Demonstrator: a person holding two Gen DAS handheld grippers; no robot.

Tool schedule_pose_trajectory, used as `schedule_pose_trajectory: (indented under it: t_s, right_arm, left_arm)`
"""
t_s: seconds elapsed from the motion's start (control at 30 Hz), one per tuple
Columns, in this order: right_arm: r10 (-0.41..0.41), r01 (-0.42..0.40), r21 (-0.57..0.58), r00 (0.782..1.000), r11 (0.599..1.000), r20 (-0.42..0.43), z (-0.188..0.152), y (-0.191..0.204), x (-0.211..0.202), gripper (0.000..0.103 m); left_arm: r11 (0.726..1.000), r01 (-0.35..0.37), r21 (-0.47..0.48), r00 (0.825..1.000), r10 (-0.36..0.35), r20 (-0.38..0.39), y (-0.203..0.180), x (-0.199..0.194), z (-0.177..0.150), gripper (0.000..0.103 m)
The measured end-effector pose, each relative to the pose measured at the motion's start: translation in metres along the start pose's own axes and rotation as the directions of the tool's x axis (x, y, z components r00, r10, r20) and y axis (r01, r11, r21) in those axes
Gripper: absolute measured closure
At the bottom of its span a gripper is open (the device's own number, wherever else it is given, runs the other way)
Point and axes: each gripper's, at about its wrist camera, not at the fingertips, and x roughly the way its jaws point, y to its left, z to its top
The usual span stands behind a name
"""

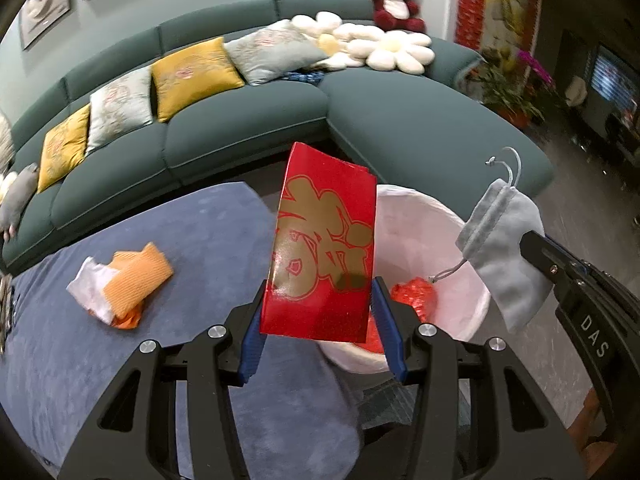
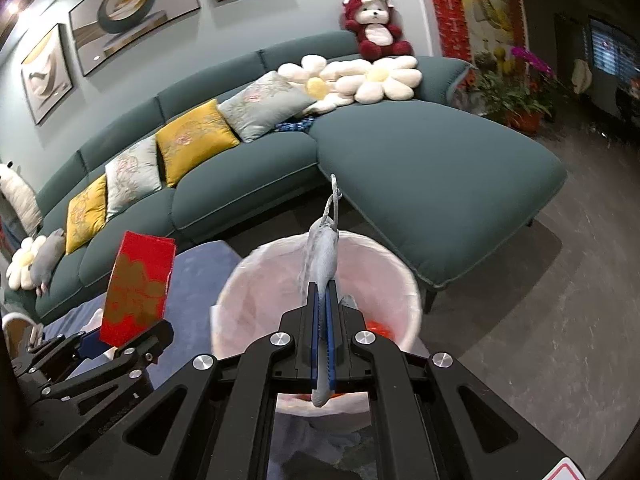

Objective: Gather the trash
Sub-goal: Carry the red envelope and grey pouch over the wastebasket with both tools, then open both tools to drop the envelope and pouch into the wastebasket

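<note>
Closest to the left wrist camera: left gripper [image 1: 320,308], blue pads clamped on the two side edges of a red envelope [image 1: 320,248] with a gold character printed on it. Envelope upright between the jaws, tilted a little, top end pointing away from the claw. Just behind and to the right of this claw: white-lined trash bin [image 1: 452,232], with a crumpled red wrapper [image 1: 414,296] lying at its bottom. Left of the claw, on the blue rug [image 1: 200,236]: an orange cloth [image 1: 138,282] bunched together with white paper, well apart from the bin.

Closest to the right wrist camera: right gripper [image 2: 325,292], jaws pressed fully together on a grey drawstring pouch [image 2: 322,252]. Pouch pinched flat between the pads, sticking out beyond the fingertips, cord loop rising from its top end; a small tail of fabric hanging out behind the pads. Directly beneath and ahead of this claw: the open bin, so pouch held above its mouth. Same pouch seen from the left wrist view at far right, hanging over the bin's right rim. Left of the right claw: other gripper with the envelope, near the bin's left rim.

Beyond both claws: a green sofa [image 2: 400,152] with yellow and grey cushions, flower-shaped pillows and a red plush bear [image 2: 374,26].
</note>
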Motion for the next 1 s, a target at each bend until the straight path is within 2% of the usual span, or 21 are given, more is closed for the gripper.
schedule_pose_trajectory:
  t_s: [0.2,0.33,0.4,0.57,0.63,0.73,0.83,0.93,1.0]
  right_arm:
    - [-0.018,0.019,0.037,1.000,0.999,-0.009,0.002,-0.024,0.009,0.099]
    - [-0.023,0.024,0.051,1.000,0.998,-0.014,0.004,-0.034,0.016,0.099]
    - [-0.019,0.020,0.053,1.000,0.998,-0.018,0.005,-0.036,0.020,0.099]
    - [0.005,-0.003,0.048,1.000,0.999,-0.025,0.009,-0.028,0.028,0.099]
    - [0.015,-0.014,0.039,1.000,0.999,-0.026,0.011,-0.023,0.031,0.099]
    - [0.042,-0.041,0.027,0.999,0.999,-0.034,0.013,-0.013,0.036,0.098]
    - [0.052,-0.052,0.015,0.998,0.999,-0.029,0.014,-0.003,0.037,0.092]
    - [0.057,-0.057,0.026,0.998,0.998,-0.013,0.015,0.002,0.033,0.062]
    - [0.060,-0.060,0.036,0.998,0.998,0.000,0.016,0.003,0.029,0.061]
  left_arm:
    - [1.000,0.017,0.013,0.999,-0.016,-0.032,-0.021,0.020,0.009,0.055]
    - [1.000,0.003,0.002,0.999,-0.003,-0.036,-0.027,0.028,0.014,0.035]
    - [1.000,-0.013,0.002,1.000,0.013,-0.029,-0.029,0.028,0.016,0.031]
    - [0.999,-0.037,-0.006,0.999,0.037,-0.040,-0.025,0.033,0.018,0.030]
    - [0.999,-0.051,-0.016,0.998,0.051,-0.044,-0.022,0.035,0.019,0.025]
    - [0.997,-0.068,-0.032,0.997,0.067,-0.044,-0.014,0.035,0.019,0.025]
    - [0.995,-0.083,-0.047,0.995,0.081,-0.052,-0.006,0.035,0.018,0.024]
    - [0.993,-0.094,-0.068,0.994,0.090,-0.056,0.003,0.034,0.016,0.024]
    - [0.992,-0.096,-0.083,0.994,0.092,-0.059,0.009,0.033,0.015,0.024]
